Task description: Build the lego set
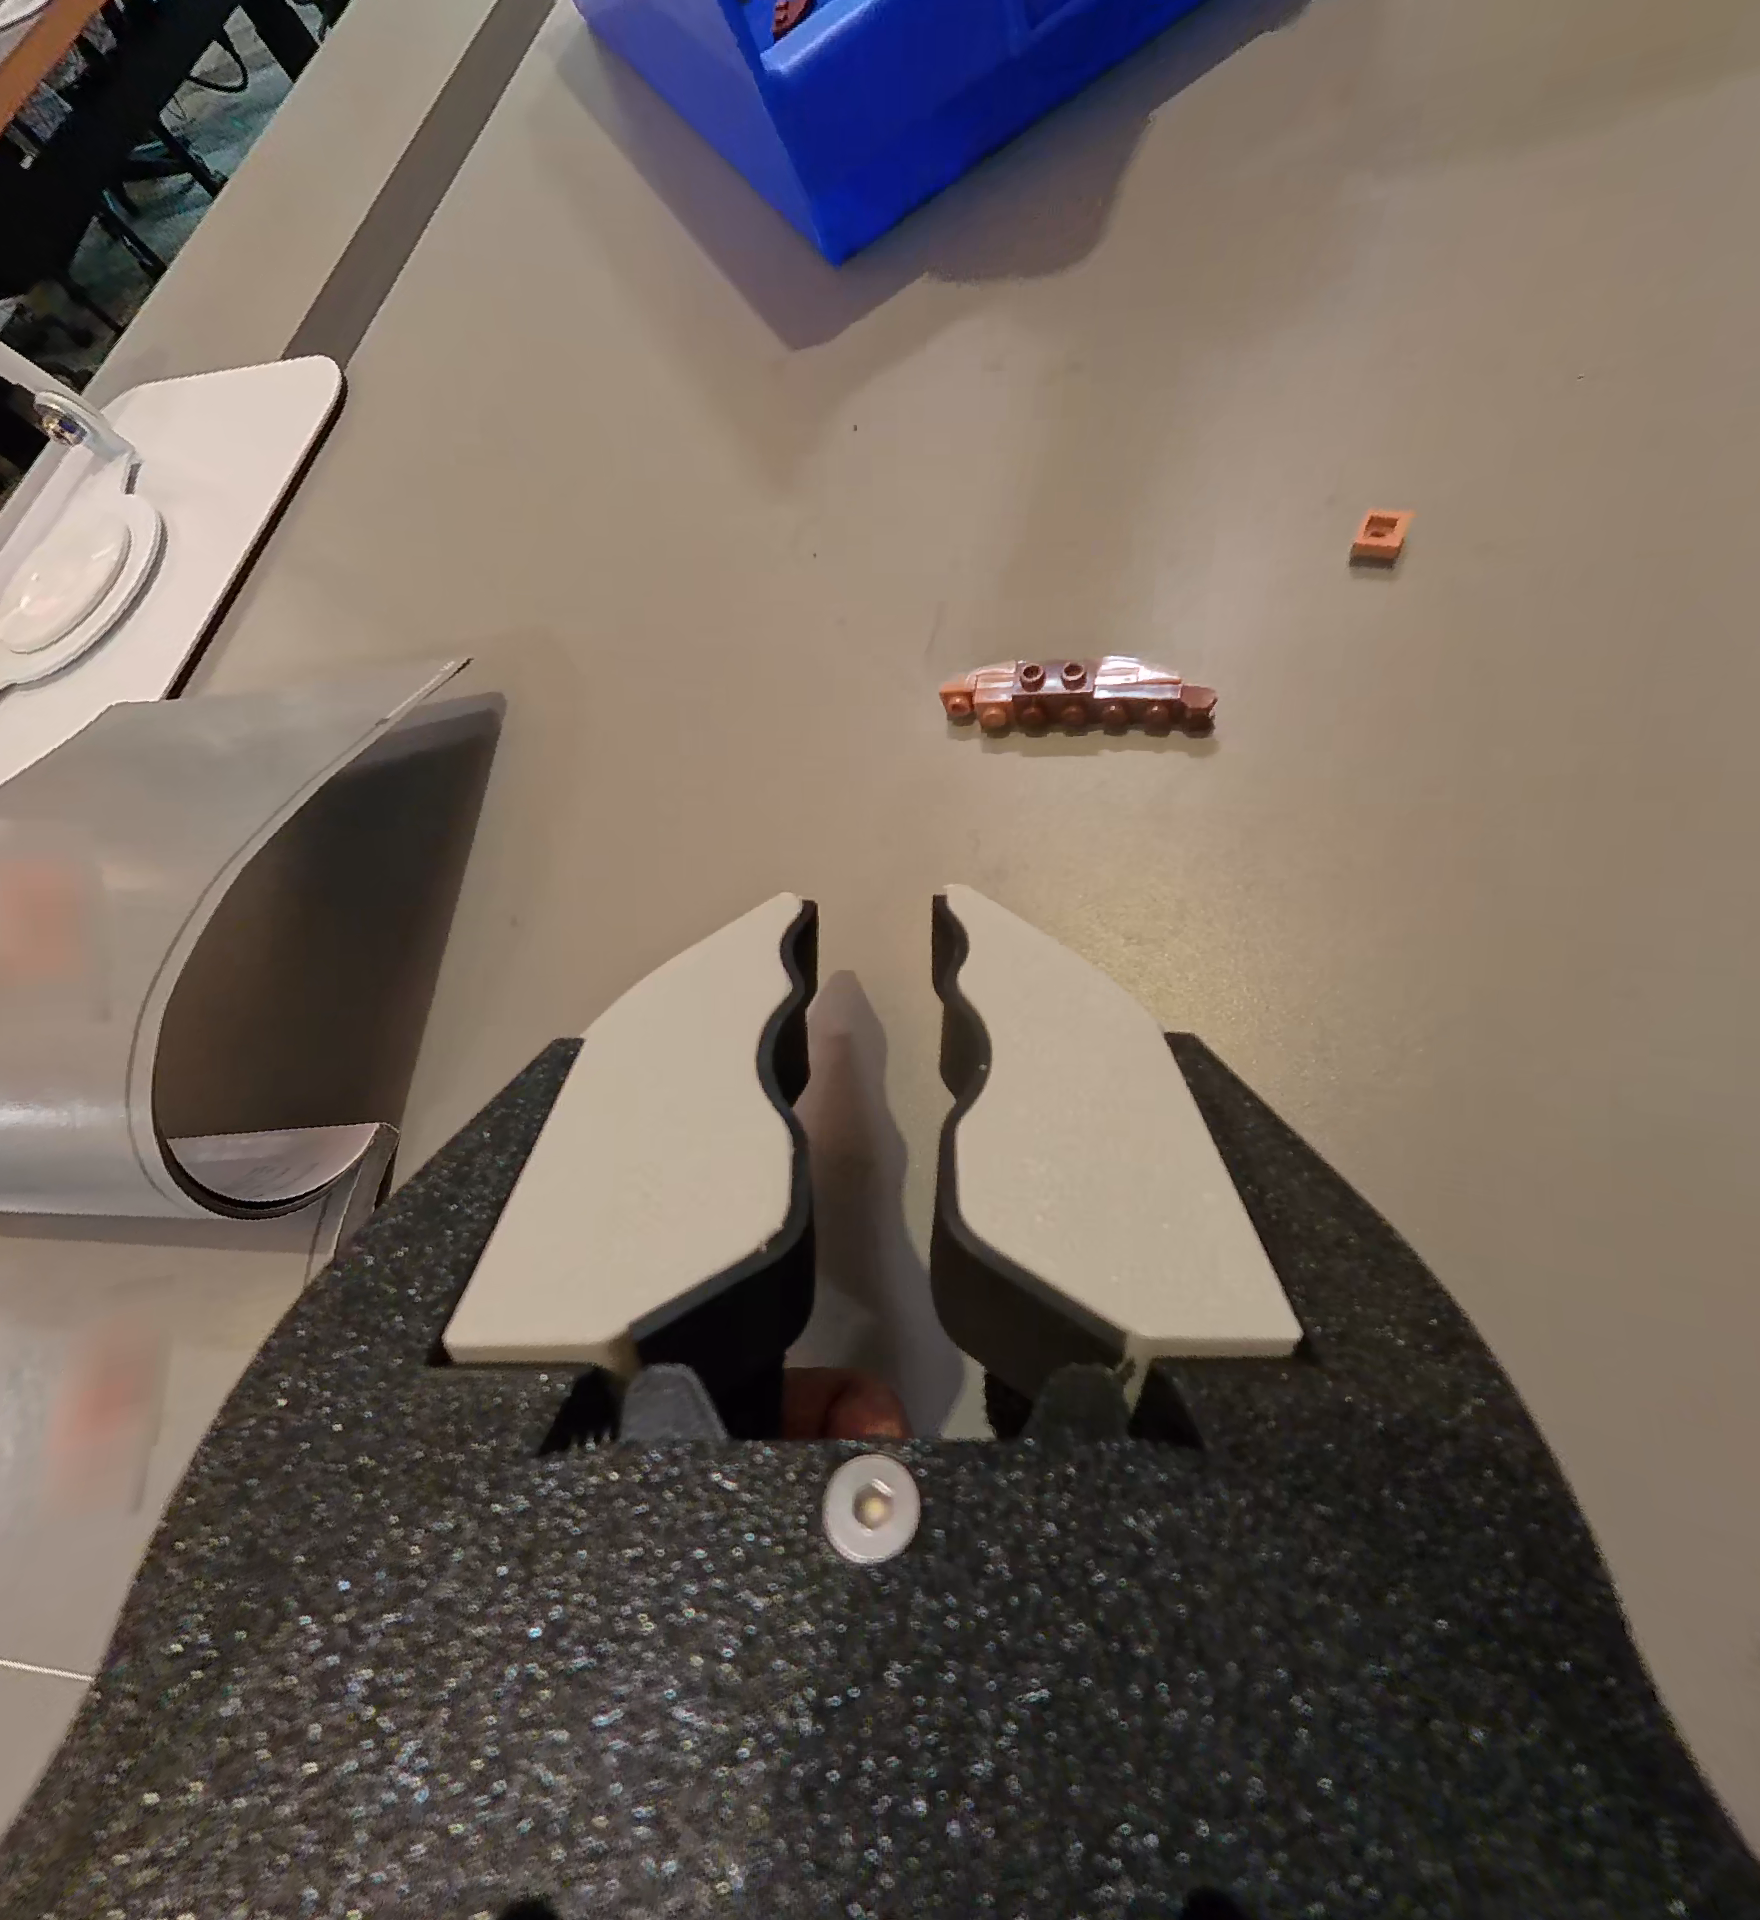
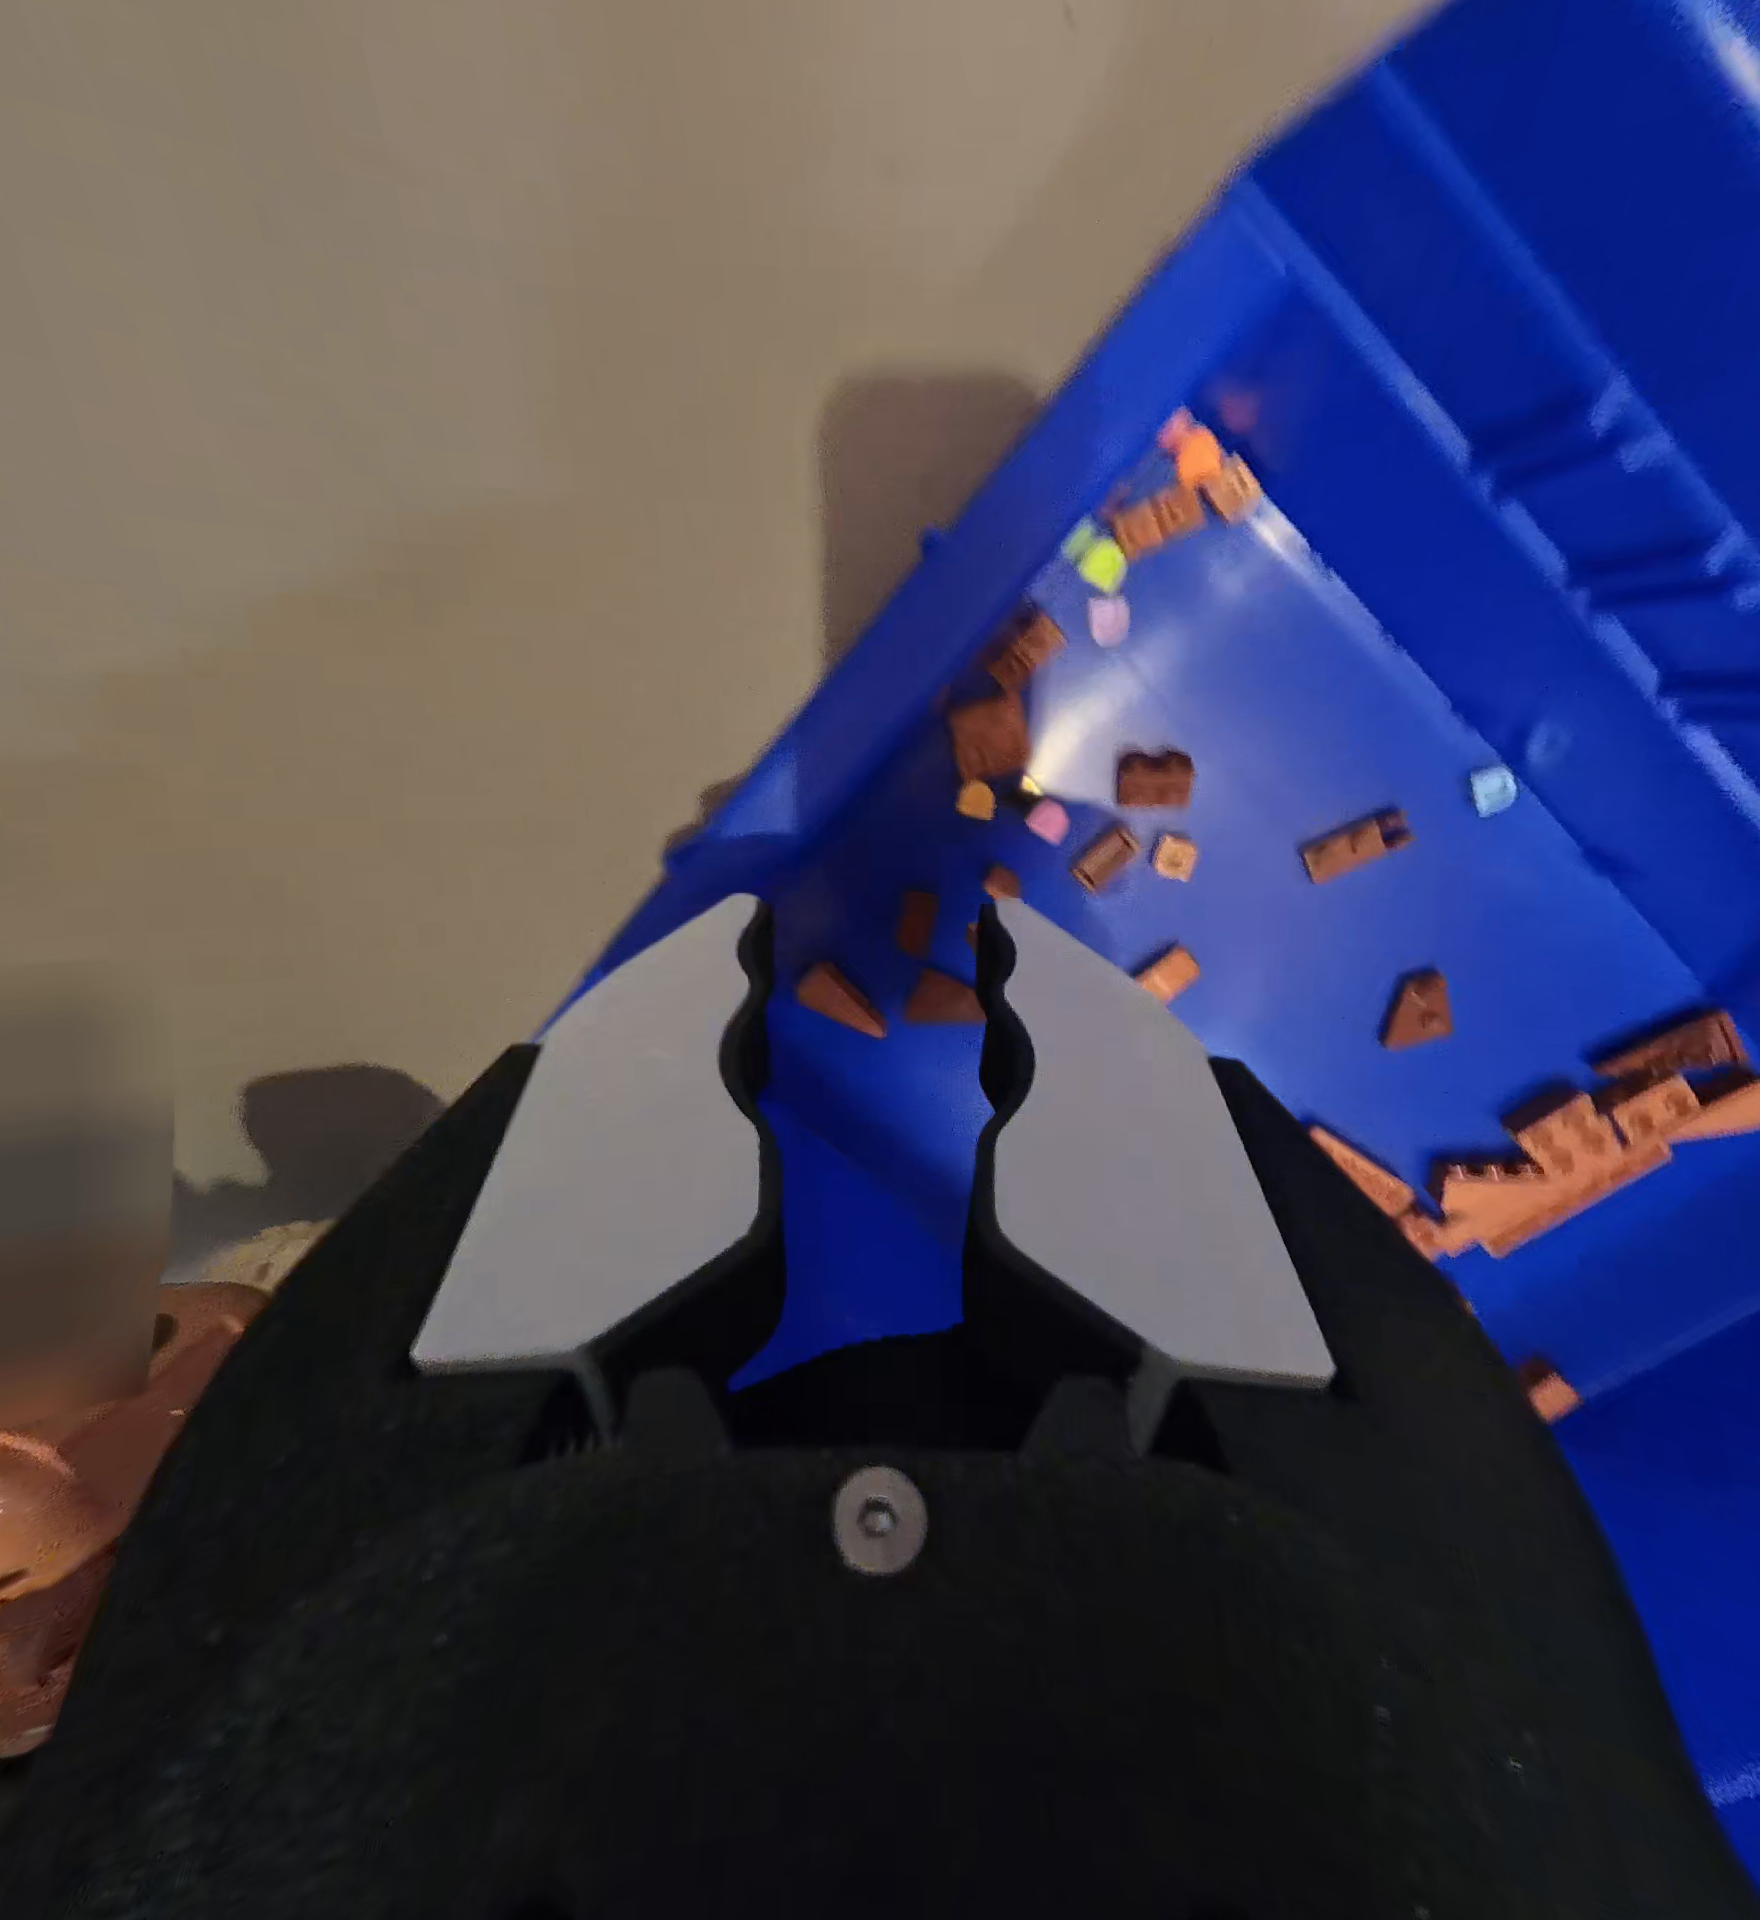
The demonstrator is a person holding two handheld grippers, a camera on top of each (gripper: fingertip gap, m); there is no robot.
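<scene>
In the left wrist view a small brown lego assembly (image 1: 1078, 694) lies on the grey table (image 1: 1375, 935), ahead of my left gripper (image 1: 874, 906). The left gripper is open and empty, a short way short of the assembly. A small light-brown square plate (image 1: 1382, 536) lies alone to the right, farther off. In the right wrist view my right gripper (image 2: 871, 912) is open and empty, its fingertips above the near corner of the blue bin (image 2: 1582, 436). Several loose brown bricks (image 2: 1624, 1132) and a few coloured ones (image 2: 1099, 566) lie in the bin. Small brown wedge pieces (image 2: 840, 995) lie between the fingertips.
The blue bin's corner (image 1: 917, 125) shows at the top of the left wrist view. A curved grey stand (image 1: 263, 935) and a white base plate (image 1: 180, 499) stand at the left. The table's left edge runs along the upper left. A hand (image 2: 14, 1507) shows at the right view's lower left. The tips of one gripper are about 30 cm away from the tips of the other. The small light-brown square plate (image 1: 1382, 536) is about 11 cm from my left fingertips.
</scene>
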